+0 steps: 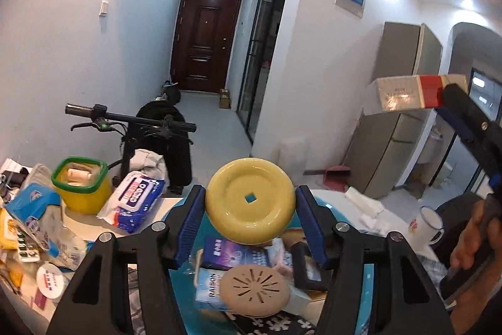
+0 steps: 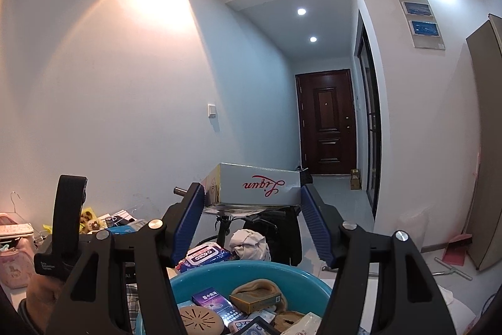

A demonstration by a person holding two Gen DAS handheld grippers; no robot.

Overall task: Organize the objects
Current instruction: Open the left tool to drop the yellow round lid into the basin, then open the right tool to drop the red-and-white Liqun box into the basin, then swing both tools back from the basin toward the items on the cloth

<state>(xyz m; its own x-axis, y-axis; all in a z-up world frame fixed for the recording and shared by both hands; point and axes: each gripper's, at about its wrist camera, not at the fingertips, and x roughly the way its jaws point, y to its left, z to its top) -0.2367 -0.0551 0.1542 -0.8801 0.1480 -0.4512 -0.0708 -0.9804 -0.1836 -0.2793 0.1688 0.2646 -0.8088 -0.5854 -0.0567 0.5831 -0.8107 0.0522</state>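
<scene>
Left gripper pinching a yellow disc across its width, blue pads pressed on both rims, held face-on and raised over the teal basin, probably so it can drop in among what is already collected. Right gripper clamping a white box by its two short ends, lettering upside down, carried level and high above the same basin; seen from the left wrist as a box with a red band, up at the right edge and well apart from the disc. Both loads held clear of the heap, likely to keep from knocking it. In the basin: a purple pack, a tan vented lid on top of a pale carton, a gold pack lying on something brown. Outside the basin on the tabletop: a wipes pack, a yellow tub with a green rim holding small items, tissue packs at the left edge, a mug to the right. Judging from this, sorting partly done, with loose clutter left on the left side. Next move probably a lowering of either load into the basin; main risk the disc landing on edge and rolling, or the box tipping onto the heap.
</scene>
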